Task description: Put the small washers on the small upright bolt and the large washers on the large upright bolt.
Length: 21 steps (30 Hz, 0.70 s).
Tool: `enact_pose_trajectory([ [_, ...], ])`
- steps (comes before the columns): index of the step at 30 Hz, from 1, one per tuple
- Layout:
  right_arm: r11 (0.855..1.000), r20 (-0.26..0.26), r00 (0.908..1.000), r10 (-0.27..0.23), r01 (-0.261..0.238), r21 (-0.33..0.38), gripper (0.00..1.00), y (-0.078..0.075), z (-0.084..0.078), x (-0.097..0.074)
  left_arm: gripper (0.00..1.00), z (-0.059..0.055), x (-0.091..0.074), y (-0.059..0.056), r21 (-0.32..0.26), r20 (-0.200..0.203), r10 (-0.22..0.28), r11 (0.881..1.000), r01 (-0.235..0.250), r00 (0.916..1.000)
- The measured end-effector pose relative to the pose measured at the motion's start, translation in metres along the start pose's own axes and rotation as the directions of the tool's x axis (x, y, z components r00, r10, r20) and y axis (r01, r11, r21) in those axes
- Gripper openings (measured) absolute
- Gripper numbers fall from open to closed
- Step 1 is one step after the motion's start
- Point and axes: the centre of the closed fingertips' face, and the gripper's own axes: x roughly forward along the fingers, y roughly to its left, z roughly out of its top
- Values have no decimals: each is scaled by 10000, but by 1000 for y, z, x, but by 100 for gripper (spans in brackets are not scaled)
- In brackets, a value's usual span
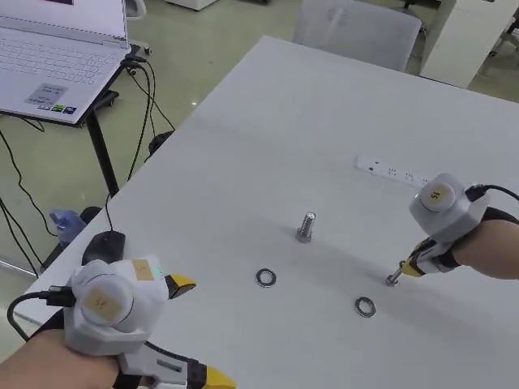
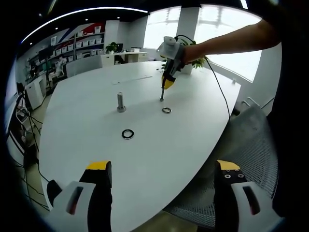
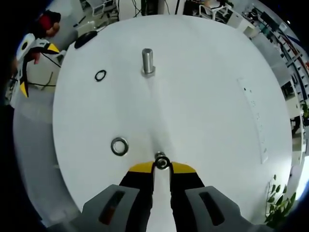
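the right gripper (image 3: 161,167) has its yellow-tipped jaws drawn nearly together, pinching the small bolt (image 3: 161,160) between them. in the head view the small bolt (image 1: 394,278) stands a little tilted, with its lower end at the surface of the white table (image 1: 268,146), towards the right side. it is thin and silver.

the large bolt (image 1: 306,228) stands upright near the middle of the table, thick, grey and threaded, with its wide head down. two washers lie flat on the tabletop. a dark washer (image 1: 266,278) sits near the large bolt on the person's side. a silver washer (image 1: 365,306) lies just beside the small bolt and the right gripper's tips.

the left gripper (image 2: 163,166) hangs over the near-left edge of the table with its jaws spread wide and nothing between them, well apart from the bolts and washers.

a white power strip (image 1: 389,173) lies beyond the right gripper. a laptop (image 1: 57,57) rests on a stand off the table's left side.
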Motion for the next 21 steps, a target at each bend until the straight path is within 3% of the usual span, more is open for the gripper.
enact_pose_trajectory([
  [21,9997,-152,9996,225,-226,-80,13,1,-6,19,86,1,5,-1,-19,-26,-46,10000,46,10000],
])
